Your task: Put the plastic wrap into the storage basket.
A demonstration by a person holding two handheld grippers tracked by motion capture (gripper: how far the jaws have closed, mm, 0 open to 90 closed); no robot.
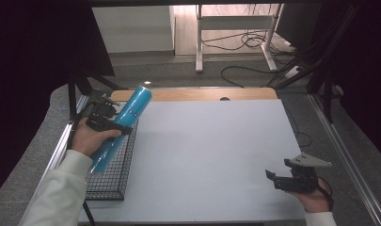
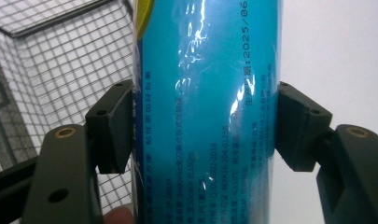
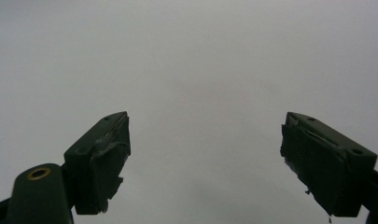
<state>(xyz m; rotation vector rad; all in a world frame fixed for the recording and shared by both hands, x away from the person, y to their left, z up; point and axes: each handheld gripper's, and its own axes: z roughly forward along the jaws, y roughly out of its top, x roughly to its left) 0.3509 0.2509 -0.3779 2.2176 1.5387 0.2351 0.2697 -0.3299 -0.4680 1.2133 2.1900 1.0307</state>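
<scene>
A pale grey surface (image 1: 211, 155) with a wooden strip (image 1: 202, 94) along its far edge is being seen from above. Grey carpeted floor (image 1: 178, 70) is lying beyond it toward 12 o'clock. A white-legged desk frame (image 1: 235, 28) is standing at 12 o'clock, with black cables (image 1: 249, 42) trailing beneath it toward 1 o'clock. Dark curtains (image 1: 33, 70) are hanging at 9 and 3 o'clock.

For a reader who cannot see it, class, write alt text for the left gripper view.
A shiny blue cylinder with printed text stands clamped in the left gripper, one black pad on each side. A black wire basket lies behind on the left and the pale grey table on the right.
</scene>
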